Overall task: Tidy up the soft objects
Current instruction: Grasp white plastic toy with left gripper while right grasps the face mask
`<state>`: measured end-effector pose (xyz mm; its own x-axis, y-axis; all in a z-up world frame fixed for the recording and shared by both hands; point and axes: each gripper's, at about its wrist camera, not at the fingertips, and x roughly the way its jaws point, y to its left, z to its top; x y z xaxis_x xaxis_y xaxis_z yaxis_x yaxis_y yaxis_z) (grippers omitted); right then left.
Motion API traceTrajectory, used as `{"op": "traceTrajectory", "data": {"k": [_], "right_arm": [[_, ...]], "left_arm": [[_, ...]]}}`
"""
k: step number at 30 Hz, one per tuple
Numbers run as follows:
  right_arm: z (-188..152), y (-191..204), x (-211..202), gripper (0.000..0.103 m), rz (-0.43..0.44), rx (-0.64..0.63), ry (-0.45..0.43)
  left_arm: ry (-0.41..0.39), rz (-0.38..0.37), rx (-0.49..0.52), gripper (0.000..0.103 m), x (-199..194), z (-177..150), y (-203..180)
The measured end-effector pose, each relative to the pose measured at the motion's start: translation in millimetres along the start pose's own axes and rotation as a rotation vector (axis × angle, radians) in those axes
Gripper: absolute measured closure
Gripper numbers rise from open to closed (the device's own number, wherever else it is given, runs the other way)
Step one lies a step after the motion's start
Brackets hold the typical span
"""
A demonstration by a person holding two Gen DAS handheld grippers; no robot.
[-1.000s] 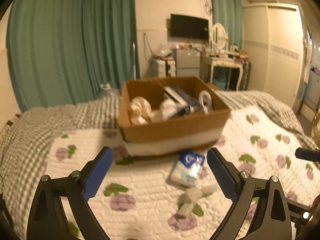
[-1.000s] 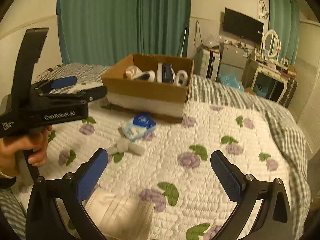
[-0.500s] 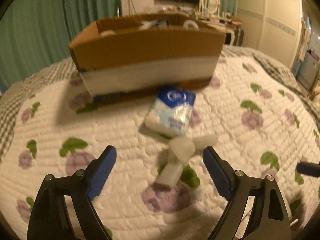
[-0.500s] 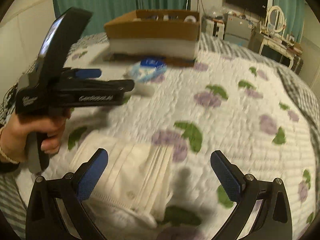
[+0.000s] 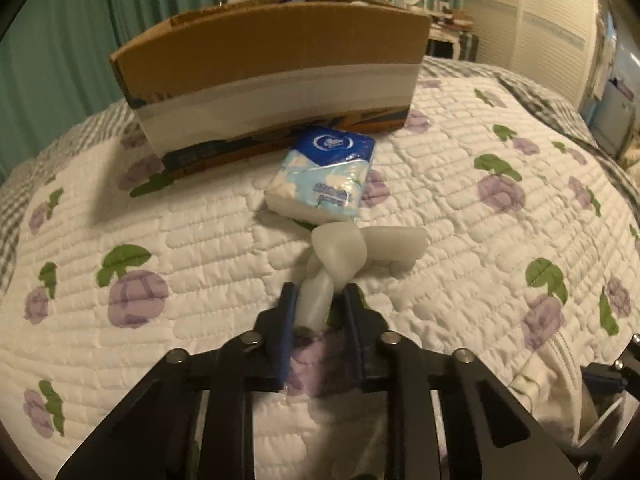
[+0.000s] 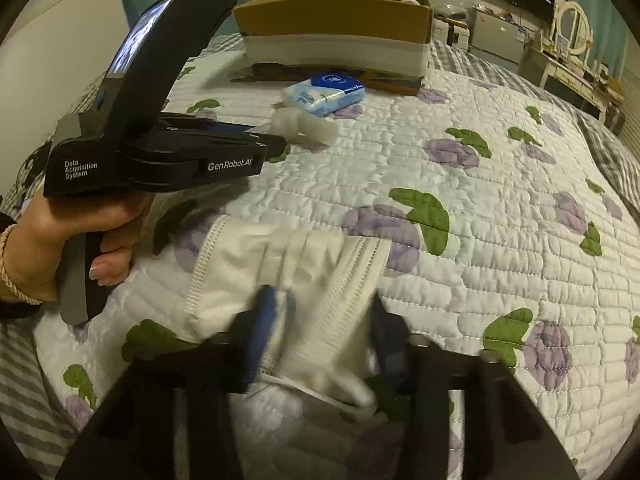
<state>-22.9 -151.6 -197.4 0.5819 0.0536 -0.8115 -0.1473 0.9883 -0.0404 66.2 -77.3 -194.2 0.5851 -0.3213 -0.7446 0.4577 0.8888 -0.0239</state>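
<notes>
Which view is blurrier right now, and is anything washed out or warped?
Right wrist view: the right gripper and the white mask between its fingers are motion-smeared; the tissue pack stays fairly sharp. Left wrist view: sharper on the left gripper and white knotted piece, dim warm light, the cardboard box bowed by fisheye. No glare.

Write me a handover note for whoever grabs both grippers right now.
Left gripper: shut on the near end of the knotted foam tube, which lies on the quilt.
Right gripper: closing around the face mask, blurred; grip unconfirmed.
Tissue pack lies in front of the cardboard box.
Done: nothing from the quilt lifted yet.
Left: tube, mask and tissues probably go in the box.
</notes>
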Motion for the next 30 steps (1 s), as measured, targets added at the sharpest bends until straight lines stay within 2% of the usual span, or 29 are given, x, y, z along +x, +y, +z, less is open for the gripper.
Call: {"op": "traceTrajectory", "data": {"k": [1,2,3,13,20,24,30], "right_arm": [[0.1,0.4,-0.2,0.07,0.002,0.001,-0.002],[0.2,-0.4,-1.5,0.081,0.002,0.006,-0.007],[-0.5,-1.1,-2.3,0.086,0.005,0.013,-0.01],[-0.3,-17.7,-16.3,0.092,-0.031,0.096,-0.061],[1.9,-33.6,-27.9,0.093,-0.088,0.148,-0.11],[12.8,-40.2,-30.9,0.093,-0.146,0.124,-0.133],[45.3,-43.5,-49.2,0.093,-0.171,0.09,-0.217]], "left_arm": [[0.0,0.0,0.003,0.089,-1.4,-0.3,1.4],[-0.001,-0.004,0.0,0.092,-3.6,-1.4,2.6],[-0.001,-0.013,-0.008,0.094,-4.8,1.0,6.6],[-0.016,-0.013,-0.053,0.095,-28.5,-8.9,26.8],[-0.033,-0.009,-0.081,0.095,-48.2,-9.7,44.5],[-0.064,0.013,-0.09,0.095,-65.7,-7.9,56.8],[-0.103,0.031,-0.128,0.095,-89.8,-3.7,75.6]]}}
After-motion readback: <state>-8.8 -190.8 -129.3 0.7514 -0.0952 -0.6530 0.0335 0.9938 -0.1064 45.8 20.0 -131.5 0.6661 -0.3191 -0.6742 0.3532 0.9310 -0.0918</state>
